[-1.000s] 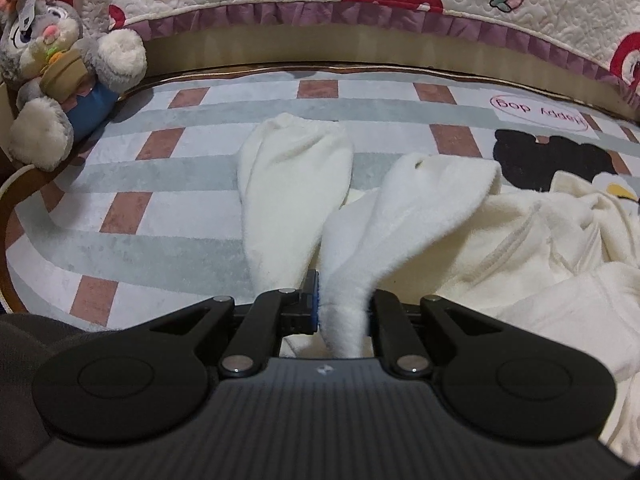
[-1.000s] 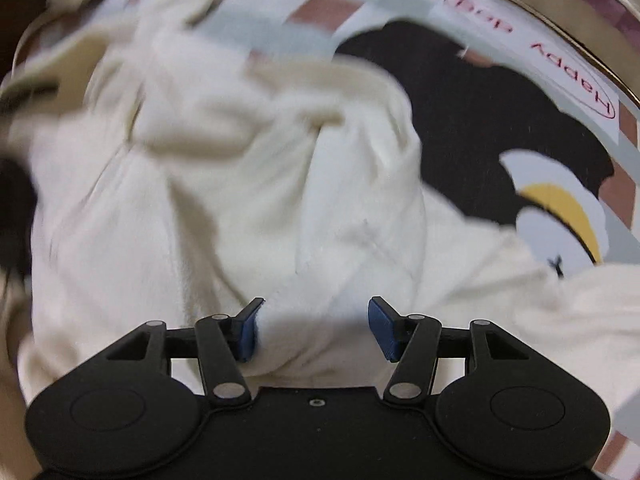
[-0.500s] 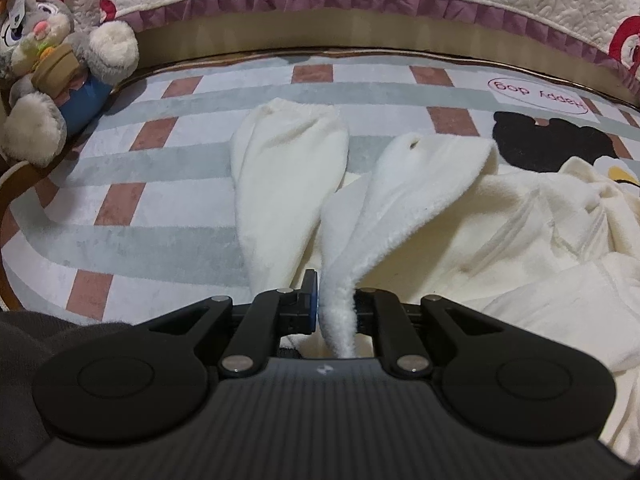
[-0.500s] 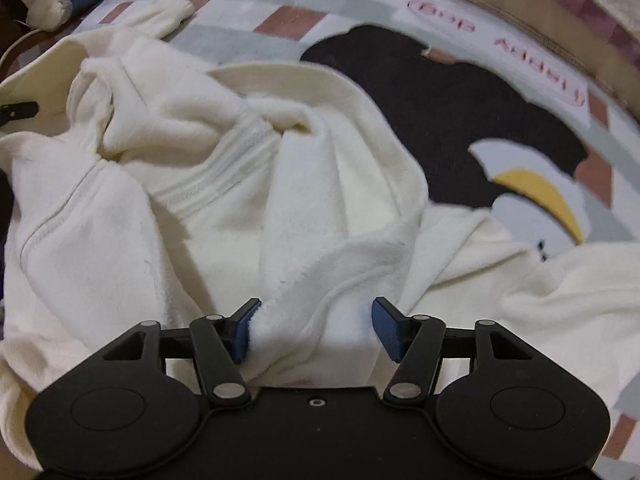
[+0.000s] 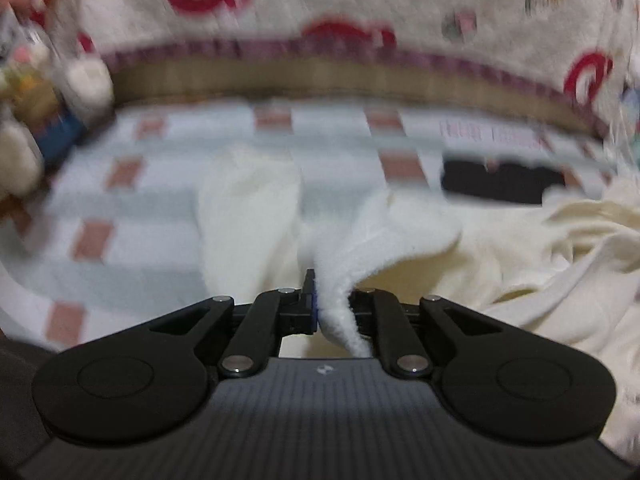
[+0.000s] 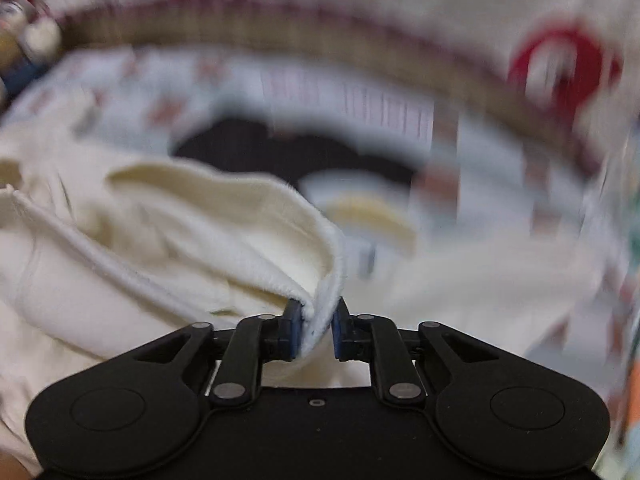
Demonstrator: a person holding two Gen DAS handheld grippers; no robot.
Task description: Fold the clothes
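Cream fleece garment (image 5: 500, 264) sprawls across the checked play mat (image 5: 132, 216), its bulk probably lying right of the left gripper (image 5: 334, 312), which pinches a fluffy edge; right gripper (image 6: 316, 330) clamps another hem, blurry though.

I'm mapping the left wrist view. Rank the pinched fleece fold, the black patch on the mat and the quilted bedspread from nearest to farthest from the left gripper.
1. Pinched fleece fold: between the left gripper fingers.
2. Black patch: right, mid-mat.
3. Quilted bedspread: across the top, behind the mat.
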